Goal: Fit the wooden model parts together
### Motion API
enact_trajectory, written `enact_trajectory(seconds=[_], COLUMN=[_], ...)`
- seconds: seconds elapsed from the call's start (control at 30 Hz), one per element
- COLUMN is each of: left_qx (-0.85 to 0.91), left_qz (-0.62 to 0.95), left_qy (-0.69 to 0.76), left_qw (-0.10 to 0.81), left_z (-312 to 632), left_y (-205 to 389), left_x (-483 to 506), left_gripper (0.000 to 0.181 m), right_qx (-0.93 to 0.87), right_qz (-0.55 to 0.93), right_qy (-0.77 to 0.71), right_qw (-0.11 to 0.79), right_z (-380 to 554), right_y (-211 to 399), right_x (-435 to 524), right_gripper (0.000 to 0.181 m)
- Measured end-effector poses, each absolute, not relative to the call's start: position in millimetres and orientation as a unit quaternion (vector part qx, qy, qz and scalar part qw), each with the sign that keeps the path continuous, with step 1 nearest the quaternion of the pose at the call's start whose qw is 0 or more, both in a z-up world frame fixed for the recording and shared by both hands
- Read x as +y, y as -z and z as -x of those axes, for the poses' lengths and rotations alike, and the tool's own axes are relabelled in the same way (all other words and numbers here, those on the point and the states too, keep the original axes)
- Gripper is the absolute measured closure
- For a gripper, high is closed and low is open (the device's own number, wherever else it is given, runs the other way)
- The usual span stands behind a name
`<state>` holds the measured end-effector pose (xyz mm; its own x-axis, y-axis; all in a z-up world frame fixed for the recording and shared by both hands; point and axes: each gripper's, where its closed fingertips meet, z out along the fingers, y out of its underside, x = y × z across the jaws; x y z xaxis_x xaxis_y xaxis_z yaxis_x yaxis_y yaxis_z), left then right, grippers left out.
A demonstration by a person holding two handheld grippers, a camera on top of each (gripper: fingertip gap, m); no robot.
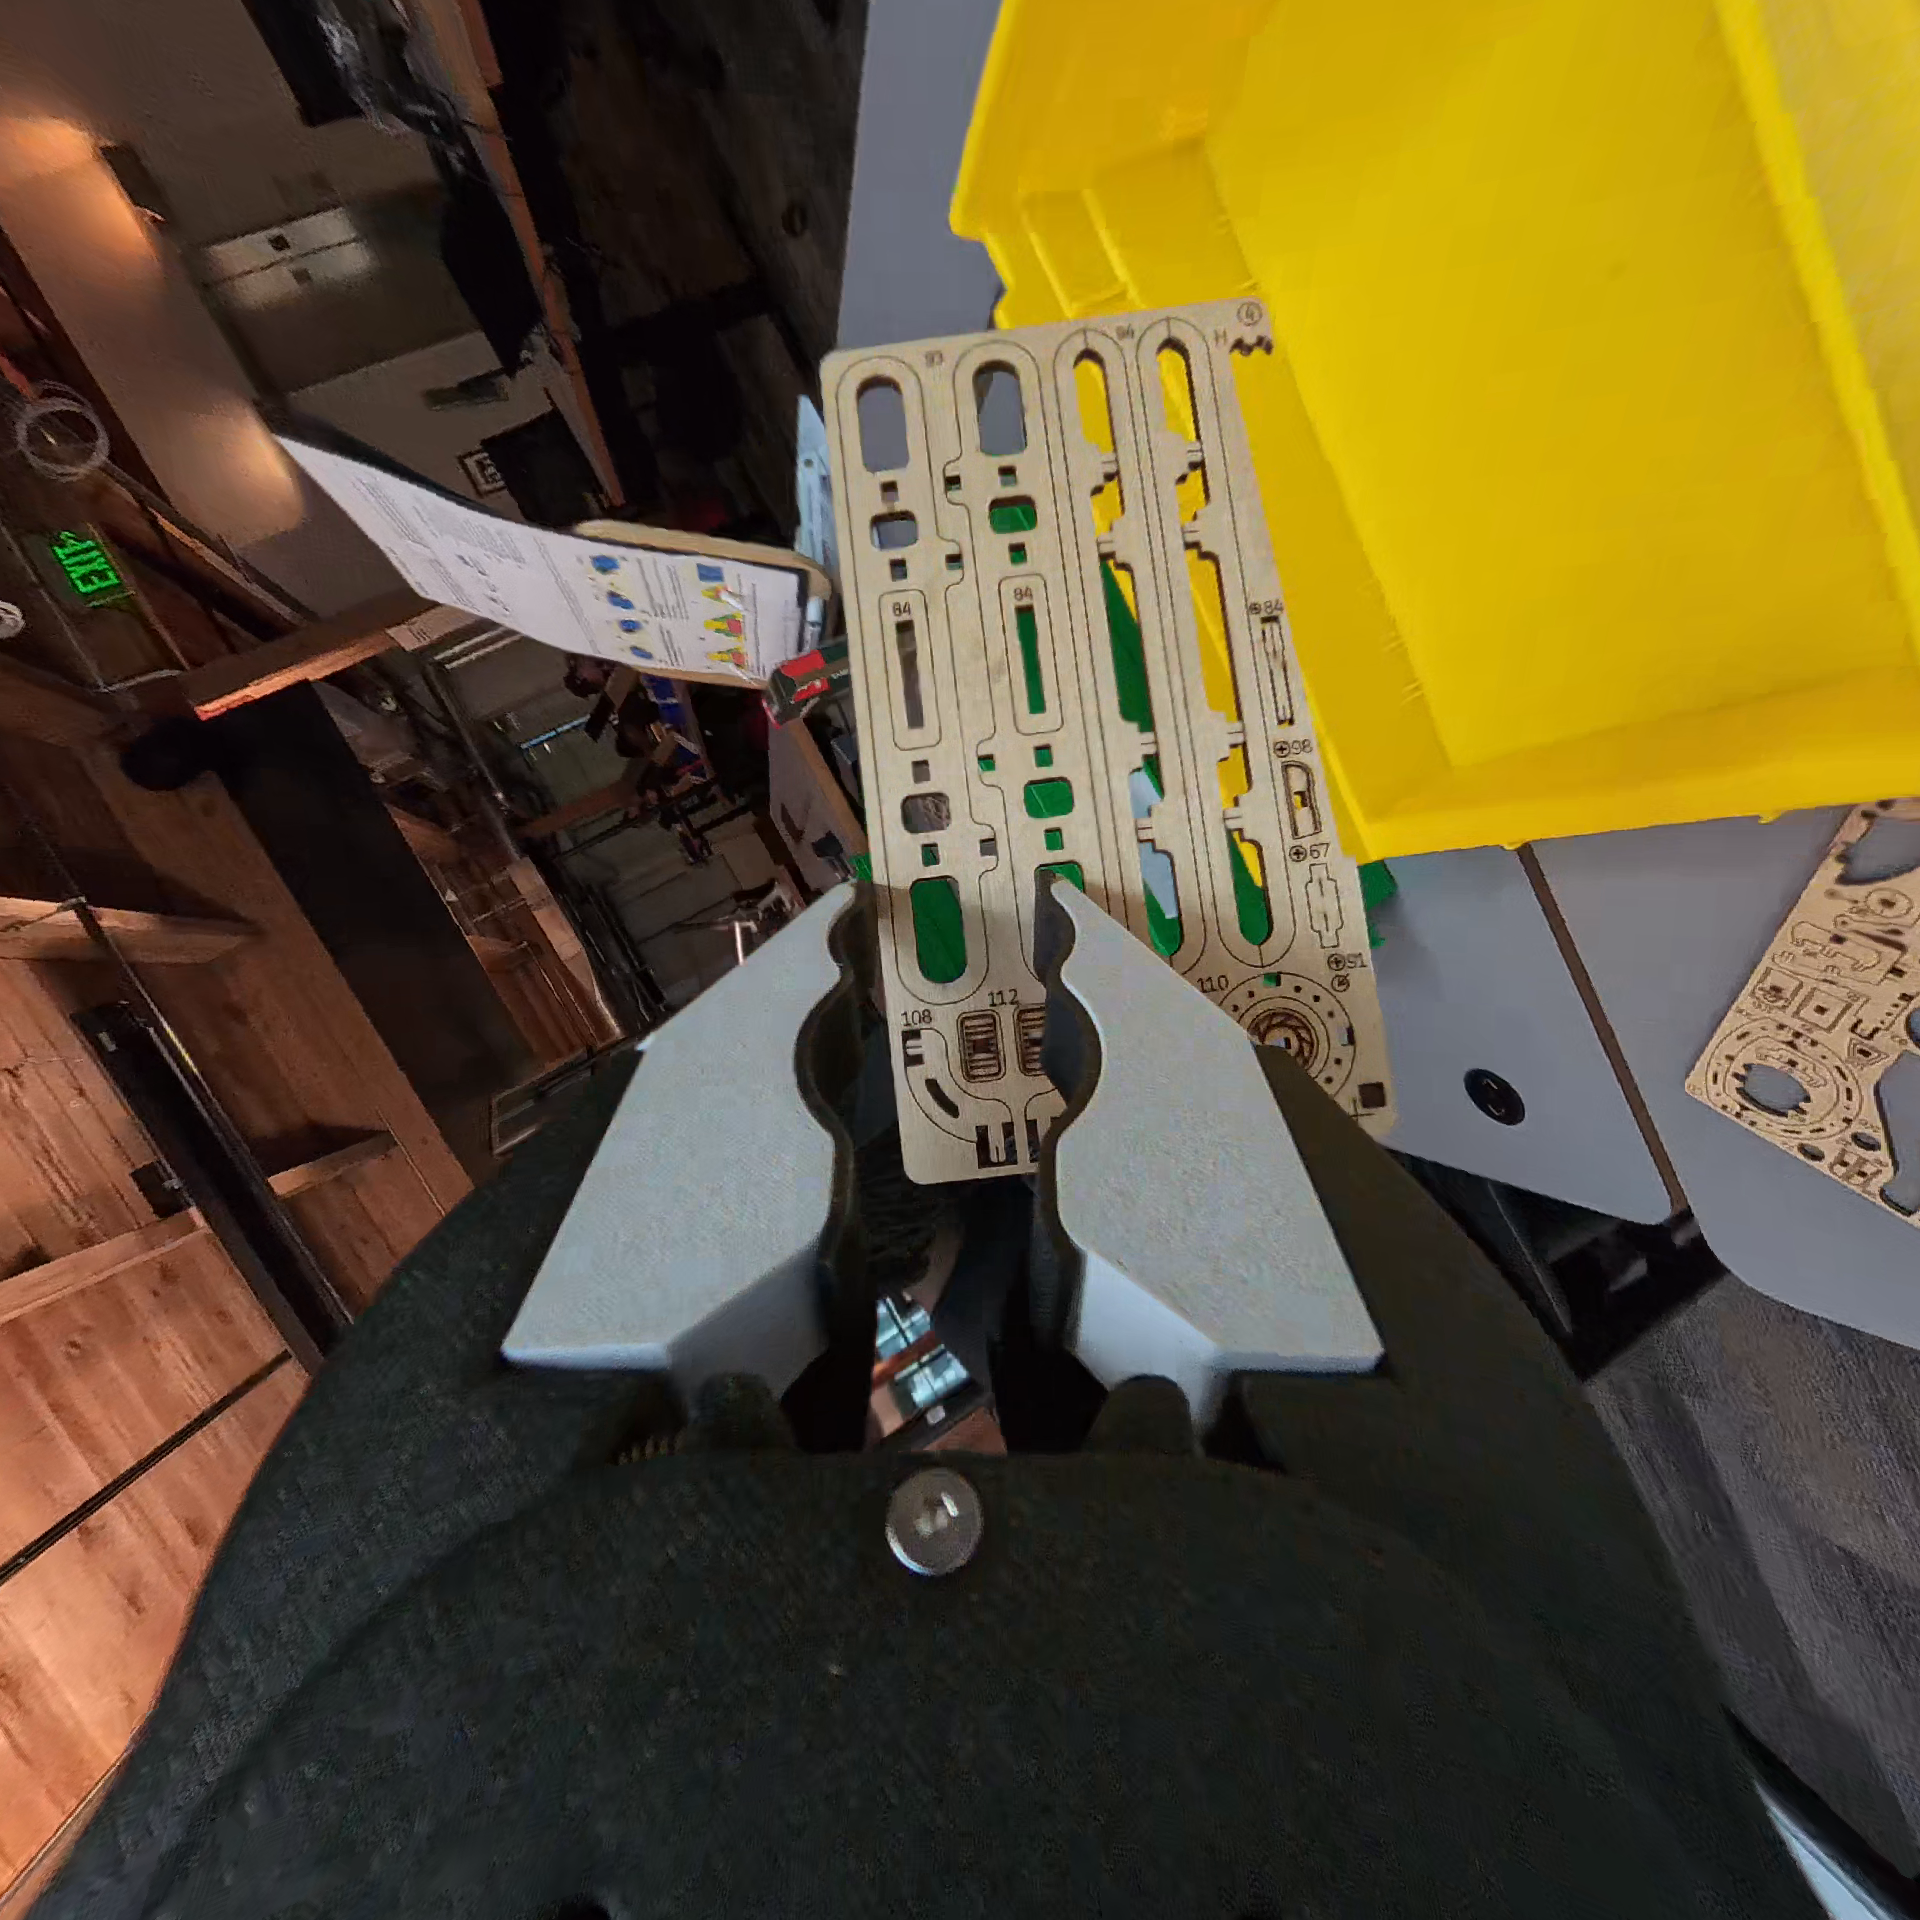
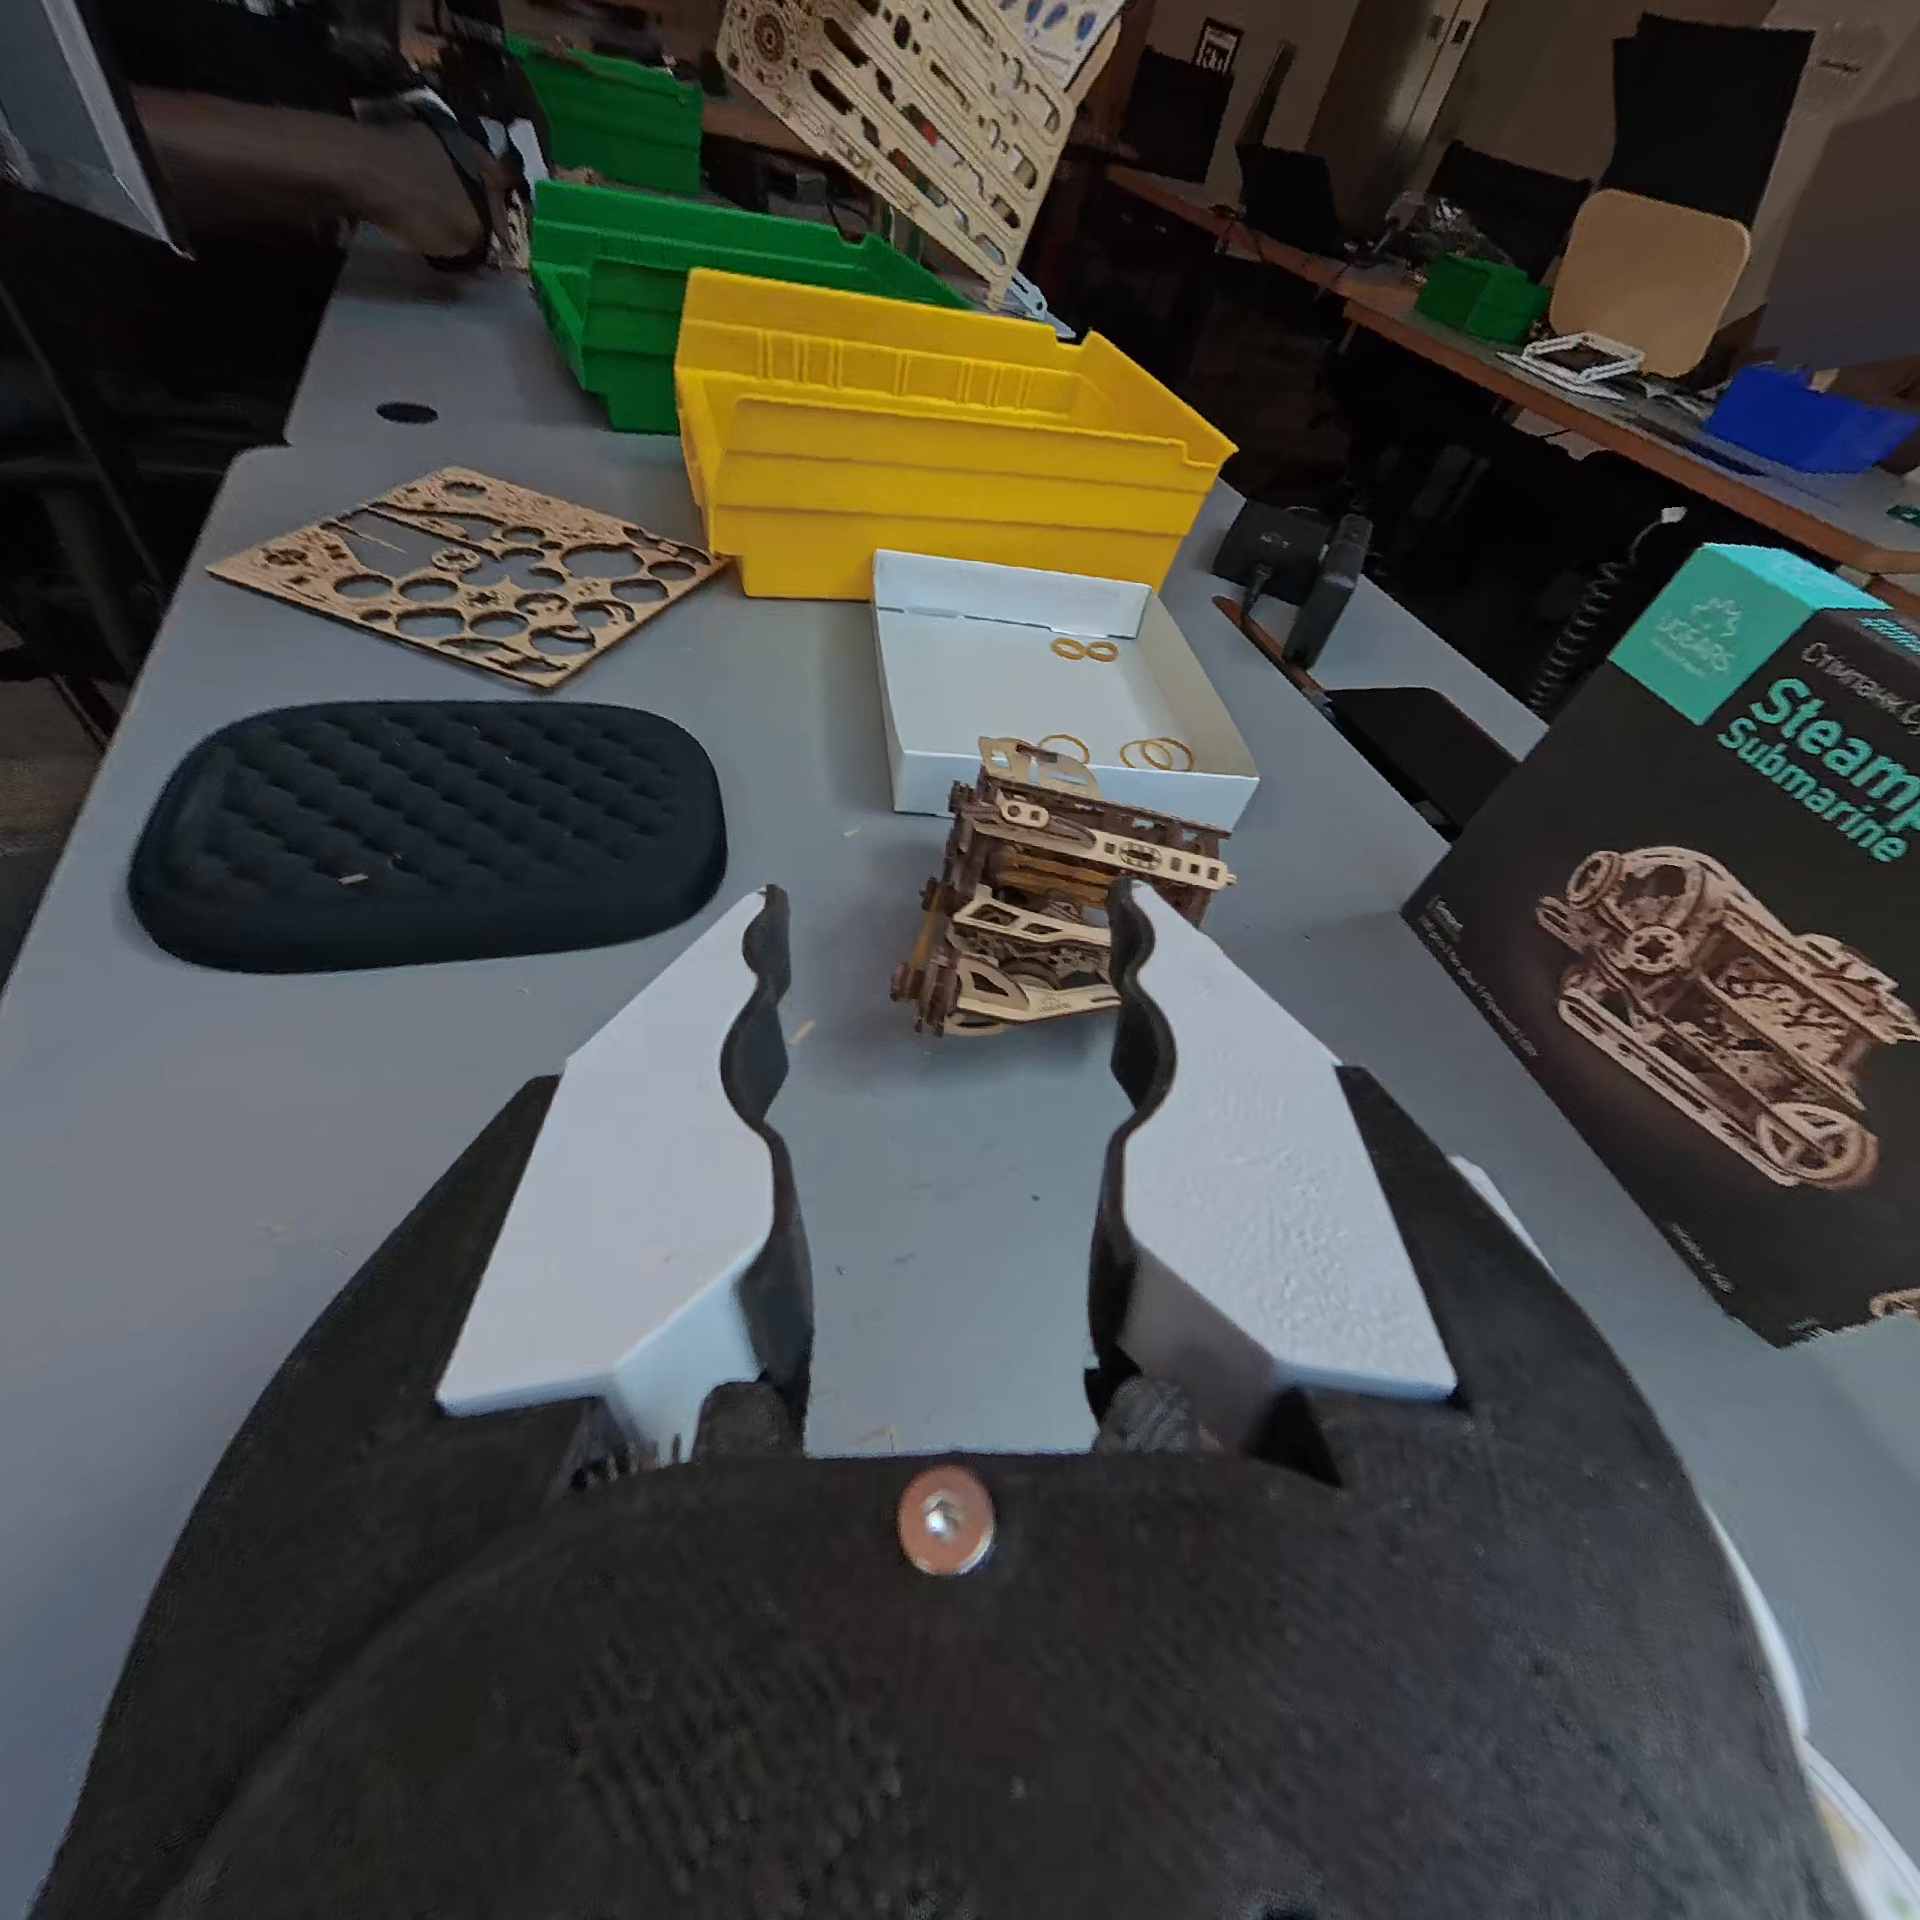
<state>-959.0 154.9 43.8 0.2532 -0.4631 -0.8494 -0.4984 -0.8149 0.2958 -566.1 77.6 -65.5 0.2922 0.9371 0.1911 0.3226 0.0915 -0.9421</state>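
My left gripper [image 1: 954,885] holds a pale wooden parts sheet [image 1: 1091,675] by its lower end, up in the air, with the jaws a narrow gap apart. The sheet has long slots and several punched-out holes. It also shows at the top of the right wrist view [image 2: 914,125]. My right gripper [image 2: 945,894] is open and empty, low over the grey table [image 2: 520,1091]. A partly built wooden model [image 2: 1049,904] stands on the table just beyond its fingertips, close to the right one.
Yellow bin [image 2: 935,447] and green bins [image 2: 665,270] stand at the back. A white tray [image 2: 1039,675] holds rubber bands. A used parts sheet [image 2: 468,571], a black pad [image 2: 426,831] and the kit box [image 2: 1714,935] lie around. A person's arm [image 2: 343,156] shows far left.
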Motion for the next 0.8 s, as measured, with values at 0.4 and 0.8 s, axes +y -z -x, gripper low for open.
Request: enact_trajectory(seconds=[0.4,0.8], left_qx=[0.466,0.434], left_qz=[0.675,0.647], left_qy=[-0.354,0.090], left_qw=[0.449,0.620], left_z=[617.6,474.8], left_y=[-168.2,-163.5], left_x=[108.8,78.0], left_gripper=[0.153,0.100], right_qx=[-0.182,-0.208], right_qz=[0.541,0.454], right_qy=[-0.683,-0.714], right_qw=[0.456,0.492], right_z=[575.9,427.8], right_y=[-89.6,-161.9], right_x=[119.7,121.7], right_gripper=[0.074,0.181])
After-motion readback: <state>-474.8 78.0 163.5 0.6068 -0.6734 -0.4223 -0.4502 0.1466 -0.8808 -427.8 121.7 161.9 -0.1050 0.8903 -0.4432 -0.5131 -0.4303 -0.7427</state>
